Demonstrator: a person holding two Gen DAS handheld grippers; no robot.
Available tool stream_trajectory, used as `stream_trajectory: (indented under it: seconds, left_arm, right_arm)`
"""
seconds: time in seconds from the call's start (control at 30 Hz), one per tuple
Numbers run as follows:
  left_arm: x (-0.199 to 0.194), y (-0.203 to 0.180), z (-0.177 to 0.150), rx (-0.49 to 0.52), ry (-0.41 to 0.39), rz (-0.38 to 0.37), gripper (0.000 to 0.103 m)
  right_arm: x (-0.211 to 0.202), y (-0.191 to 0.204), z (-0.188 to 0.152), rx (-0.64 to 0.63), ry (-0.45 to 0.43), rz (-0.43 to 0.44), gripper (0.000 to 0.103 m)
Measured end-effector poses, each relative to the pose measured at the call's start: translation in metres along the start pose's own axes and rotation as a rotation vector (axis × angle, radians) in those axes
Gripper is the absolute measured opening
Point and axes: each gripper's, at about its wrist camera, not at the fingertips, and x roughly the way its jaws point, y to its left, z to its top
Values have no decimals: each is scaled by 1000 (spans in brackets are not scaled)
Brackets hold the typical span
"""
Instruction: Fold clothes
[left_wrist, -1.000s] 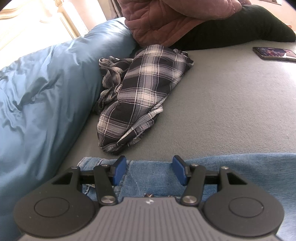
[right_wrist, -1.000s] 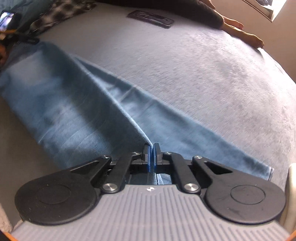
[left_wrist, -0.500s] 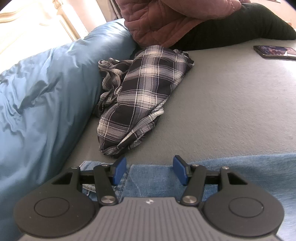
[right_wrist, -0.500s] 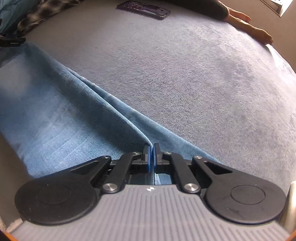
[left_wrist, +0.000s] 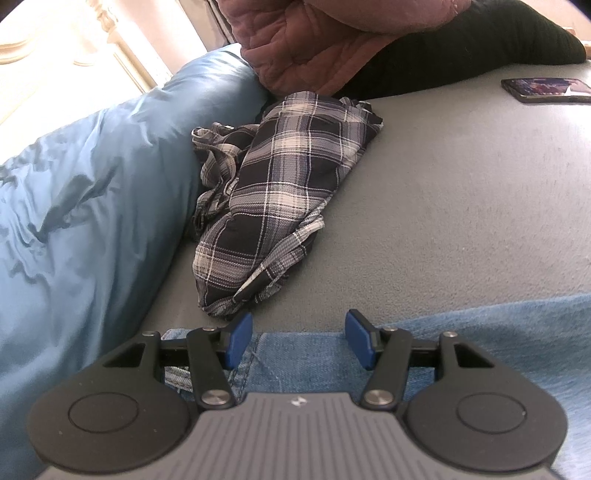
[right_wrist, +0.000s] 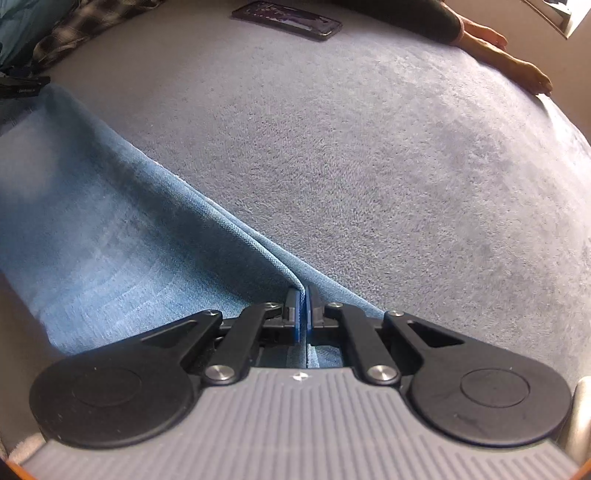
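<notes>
While the jeans (left_wrist: 461, 343) lie spread across the grey bed (left_wrist: 461, 206), the left claw (left_wrist: 298, 339) sits over their top edge with its blue pads (left_wrist: 239, 341) wide apart, denim visible between them but nothing gripped. Seen from the right wrist, the right claw (right_wrist: 303, 314) has its pads pressed together on a raised fold of the jeans (right_wrist: 129, 251), which run away to the left in a taut ridge. Beyond the left claw lies a crumpled plaid shirt (left_wrist: 273, 206), just beside a blue duvet (left_wrist: 85, 206). A phone (right_wrist: 286, 19) rests farther up the bed, well apart from both claws.
</notes>
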Motion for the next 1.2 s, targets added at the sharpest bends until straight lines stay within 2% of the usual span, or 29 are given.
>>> stream_trajectory:
  seconds: [0.37,0.5,0.6,0.67,0.83,0.93,1.1,1.2]
  left_arm:
    - [1,1,-1,7,-23,-4,57]
    - [-14,14,3,-35,-63,-27,56]
    - [-39,26,2,-65,-106,-51,56]
    - [-59,34,0,-78,-138,-74,56]
    - [-105,35,-15,-91,-199,-190,56]
    - [-122,22,-25,-80,-215,-285,56]
    - [-141,-5,-40,-58,-231,-438,56]
    - [-153,-22,-45,-46,-237,-490,56]
  right_arm:
    - [31,2,-2,-30,6,-20,2]
    - [38,3,-7,-50,-9,-22,3]
    - [31,-2,-4,-18,10,-6,12]
    - [21,-4,-1,13,11,-28,27]
    - [-24,8,-12,6,-13,-110,39]
    - [-62,15,-28,41,-9,-148,39]
    - [-127,32,-73,58,10,-225,39]
    - [-154,43,-101,99,21,-238,39]
